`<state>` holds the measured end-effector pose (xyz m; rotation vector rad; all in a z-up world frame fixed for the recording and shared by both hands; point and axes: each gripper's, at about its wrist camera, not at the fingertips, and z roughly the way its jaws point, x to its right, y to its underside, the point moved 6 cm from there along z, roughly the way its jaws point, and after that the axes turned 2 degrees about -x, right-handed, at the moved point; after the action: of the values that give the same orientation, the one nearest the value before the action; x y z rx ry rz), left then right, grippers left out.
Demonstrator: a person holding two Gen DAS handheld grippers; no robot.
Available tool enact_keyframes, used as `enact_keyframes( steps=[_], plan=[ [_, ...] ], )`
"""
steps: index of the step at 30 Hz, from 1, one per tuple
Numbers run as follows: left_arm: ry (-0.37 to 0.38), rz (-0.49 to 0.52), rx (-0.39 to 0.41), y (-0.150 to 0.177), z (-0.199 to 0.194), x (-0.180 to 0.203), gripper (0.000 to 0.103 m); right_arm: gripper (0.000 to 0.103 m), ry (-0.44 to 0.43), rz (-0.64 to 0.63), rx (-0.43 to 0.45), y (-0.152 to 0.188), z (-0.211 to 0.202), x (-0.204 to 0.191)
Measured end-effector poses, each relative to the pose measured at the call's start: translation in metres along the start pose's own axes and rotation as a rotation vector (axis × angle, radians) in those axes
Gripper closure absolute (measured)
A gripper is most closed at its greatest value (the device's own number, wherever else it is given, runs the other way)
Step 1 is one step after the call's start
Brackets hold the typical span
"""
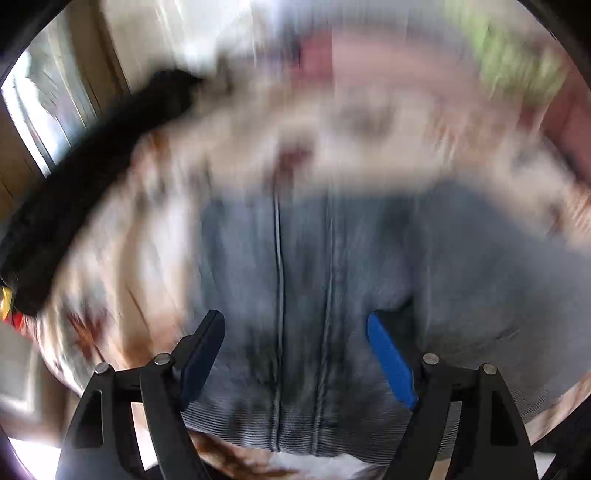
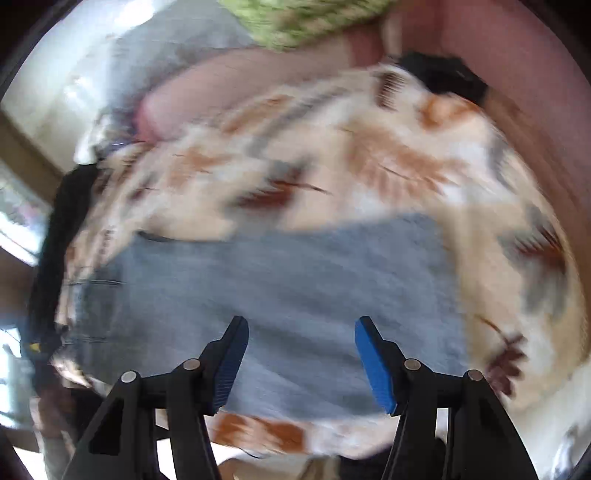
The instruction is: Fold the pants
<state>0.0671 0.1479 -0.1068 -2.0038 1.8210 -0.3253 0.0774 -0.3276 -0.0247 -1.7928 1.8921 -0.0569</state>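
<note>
Left wrist view gives me heavy motion blur, but my left gripper (image 1: 295, 325) is plainly released: its 2 blue-padded fingers (image 1: 389, 363) stand wide apart with nothing between them. Straight ahead of the jaws lie the pants (image 1: 332, 258), grey-blue denim spread flat on a leaf-print bedspread (image 1: 147, 229) in cream, orange and brown. I can make out 2 seams running away from me down the middle of the denim, and a ribbed band along its near edge just below the fingers. I cannot tell whether the fingertips touch the cloth or sit just above it. A black strip of fabric (image 1: 92, 177) lies diagonally along the left edge of the bedspread, and a blurred green patch (image 1: 517, 62) sits far off at the upper right.

From the right wrist view, my right gripper (image 2: 301, 326) is also released, both blue pads (image 2: 375, 365) spread and gripping nothing. The pants (image 2: 277, 288) fill the space ahead of and beneath it, lying on the same bedspread (image 2: 388, 155), which wraps around the denim above, to the right and along the near edge. A green knitted item (image 2: 303, 18) sits at the top of this view, with a dark object (image 2: 447, 77) beside the bedspread's far right corner; the blur keeps me from identifying either.
</note>
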Motion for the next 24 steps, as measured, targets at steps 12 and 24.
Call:
enact_keyframes(
  steps=[12, 24],
  plan=[
    [0.091, -0.122, 0.133, -0.020, -0.009, -0.015, 0.021, 0.039, -0.149, -0.344, -0.168, -0.090, 0.169, -0.222],
    [0.070, -0.071, 0.145, -0.011, -0.003, -0.010, 0.020, 0.098, 0.129, -0.565, -0.119, -0.084, 0.225, -0.243]
  ],
)
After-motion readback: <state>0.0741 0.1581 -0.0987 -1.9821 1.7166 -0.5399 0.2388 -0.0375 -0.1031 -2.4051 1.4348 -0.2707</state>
